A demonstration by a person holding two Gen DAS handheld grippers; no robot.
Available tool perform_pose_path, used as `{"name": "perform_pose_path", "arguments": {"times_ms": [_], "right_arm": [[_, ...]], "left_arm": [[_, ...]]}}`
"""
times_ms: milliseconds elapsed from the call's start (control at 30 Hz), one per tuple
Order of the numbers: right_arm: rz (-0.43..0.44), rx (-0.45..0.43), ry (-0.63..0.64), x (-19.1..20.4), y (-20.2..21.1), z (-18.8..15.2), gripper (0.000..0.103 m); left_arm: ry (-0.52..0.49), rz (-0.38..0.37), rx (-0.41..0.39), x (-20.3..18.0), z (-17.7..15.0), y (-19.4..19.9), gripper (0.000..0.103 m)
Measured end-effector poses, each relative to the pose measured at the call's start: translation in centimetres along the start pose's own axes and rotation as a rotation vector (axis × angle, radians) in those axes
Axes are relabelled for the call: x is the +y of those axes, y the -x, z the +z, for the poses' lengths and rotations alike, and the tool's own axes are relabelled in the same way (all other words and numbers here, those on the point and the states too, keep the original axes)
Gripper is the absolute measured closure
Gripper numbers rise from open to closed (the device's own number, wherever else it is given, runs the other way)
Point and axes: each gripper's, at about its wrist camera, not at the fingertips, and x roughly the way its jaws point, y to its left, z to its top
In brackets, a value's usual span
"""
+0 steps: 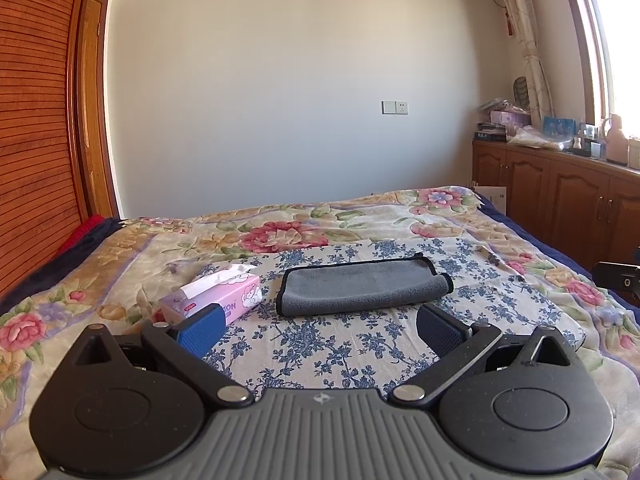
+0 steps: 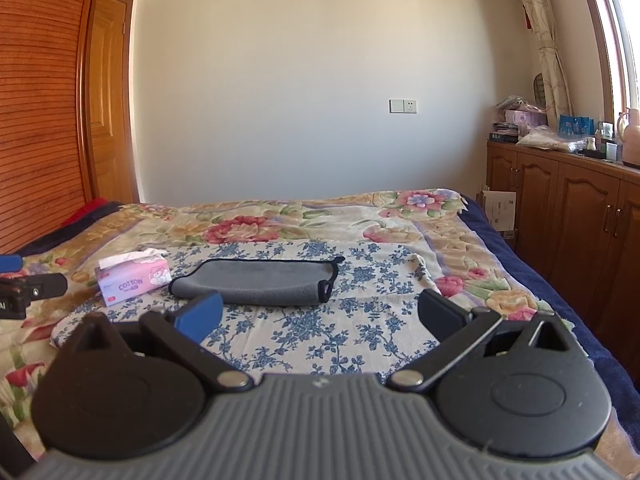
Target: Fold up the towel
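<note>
A grey towel (image 1: 362, 287) with black edging lies folded into a long strip on a blue-flowered cloth (image 1: 320, 344) on the bed. It also shows in the right wrist view (image 2: 260, 282). My left gripper (image 1: 318, 330) is open and empty, held just short of the towel's near edge. My right gripper (image 2: 320, 318) is open and empty, also just short of the towel. Part of the left gripper (image 2: 24, 290) shows at the left edge of the right wrist view, and part of the right gripper (image 1: 620, 280) shows at the right edge of the left wrist view.
A pink tissue box (image 1: 224, 300) stands left of the towel, close to my left gripper's left finger; it also shows in the right wrist view (image 2: 134, 282). Wooden cabinets (image 2: 580, 216) line the right side of the bed. A wooden headboard (image 1: 36, 160) stands at the left.
</note>
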Motion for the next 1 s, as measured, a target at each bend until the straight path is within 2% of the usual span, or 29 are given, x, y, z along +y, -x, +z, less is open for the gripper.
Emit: {"name": "perform_pose_path", "arguments": {"times_ms": [1000], "right_arm": [[-0.006,-0.006,0.003,-0.20,0.10,0.02,0.000]], "left_arm": [[-0.002,0.004,0.007,0.20,-0.42,-0.22,0.000]]}}
